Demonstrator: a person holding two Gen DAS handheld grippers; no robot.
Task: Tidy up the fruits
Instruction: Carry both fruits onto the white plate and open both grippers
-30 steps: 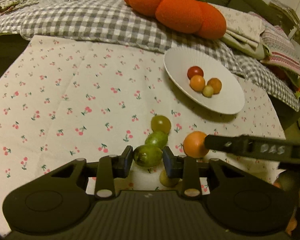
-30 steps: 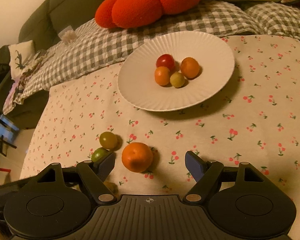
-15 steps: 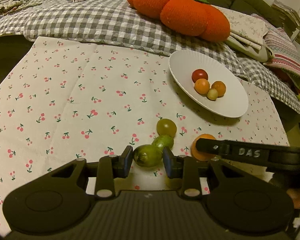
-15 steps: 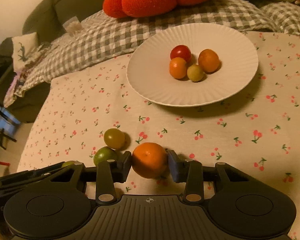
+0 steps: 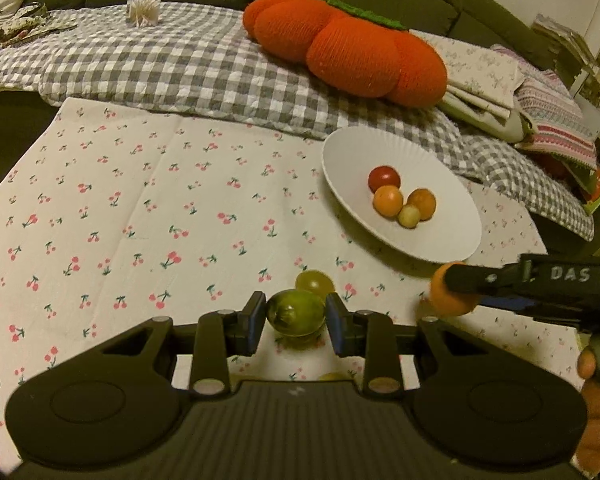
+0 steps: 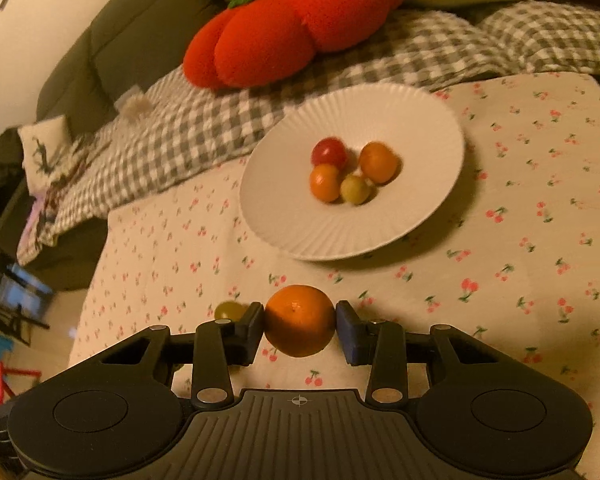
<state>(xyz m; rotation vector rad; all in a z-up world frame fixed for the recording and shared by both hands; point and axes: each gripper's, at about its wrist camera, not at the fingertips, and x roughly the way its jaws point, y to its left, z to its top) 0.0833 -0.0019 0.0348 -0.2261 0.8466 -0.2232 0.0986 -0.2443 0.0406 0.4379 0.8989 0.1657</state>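
Note:
My left gripper [image 5: 296, 322] is shut on a green fruit [image 5: 295, 313] and holds it above the cherry-print cloth. A second green fruit [image 5: 314, 282] lies on the cloth just beyond it. My right gripper [image 6: 300, 326] is shut on an orange [image 6: 300, 326] and holds it above the cloth; the orange also shows in the left wrist view [image 5: 452, 298]. A white ribbed plate [image 5: 452, 240] at the right holds several small fruits: a red one [image 5: 384, 177], two orange ones and a pale green one. The plate [image 6: 292, 232] lies ahead of my right gripper.
A big orange pumpkin cushion [image 5: 348, 44] lies on a grey checked blanket [image 5: 160, 64] behind the cloth. Folded textiles [image 5: 540, 112] are stacked at the far right. A small clear box [image 5: 144, 6] stands at the back left. A green fruit [image 6: 230, 310] lies left of my right gripper.
My right gripper closed on the orange and lifted it off the cloth. My left gripper rose with the green fruit in it; both views have moved closer to the plate.

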